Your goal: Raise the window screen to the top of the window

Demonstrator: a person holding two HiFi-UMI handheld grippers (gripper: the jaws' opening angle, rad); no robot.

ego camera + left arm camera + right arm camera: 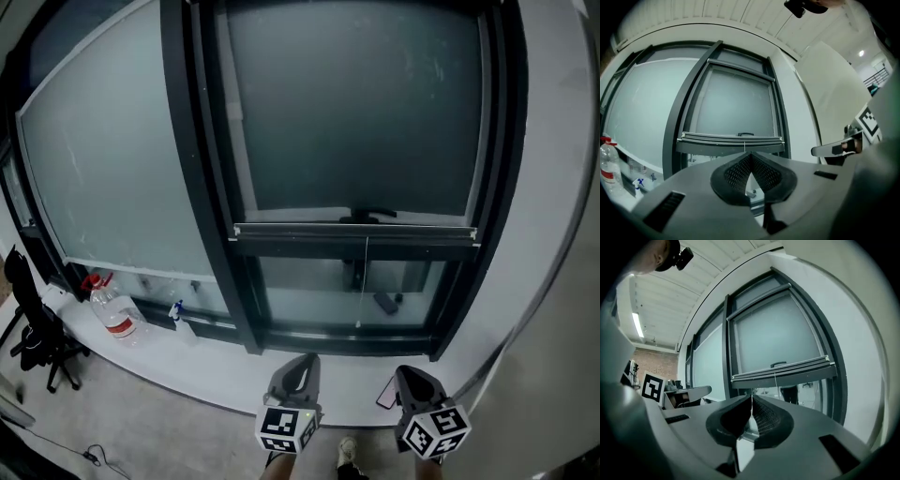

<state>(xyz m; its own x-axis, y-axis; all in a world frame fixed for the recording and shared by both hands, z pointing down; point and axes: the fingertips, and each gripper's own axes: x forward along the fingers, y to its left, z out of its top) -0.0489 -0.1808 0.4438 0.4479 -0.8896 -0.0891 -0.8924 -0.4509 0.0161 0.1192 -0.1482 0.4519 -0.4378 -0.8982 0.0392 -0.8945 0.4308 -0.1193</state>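
The window screen is a grey mesh panel in a dark frame, covering the upper part of the window. Its bottom bar sits a little above the sill, with a thin pull cord hanging from its middle and a black handle on it. The bar also shows in the left gripper view and the bar in the right gripper view. My left gripper and right gripper hang below the sill, well short of the bar. Both are shut with nothing between the jaws.
A white sill runs under the window. A plastic water bottle with a red cap and a small blue spray bottle stand on it at left. A black office chair is at far left. A phone lies on the sill.
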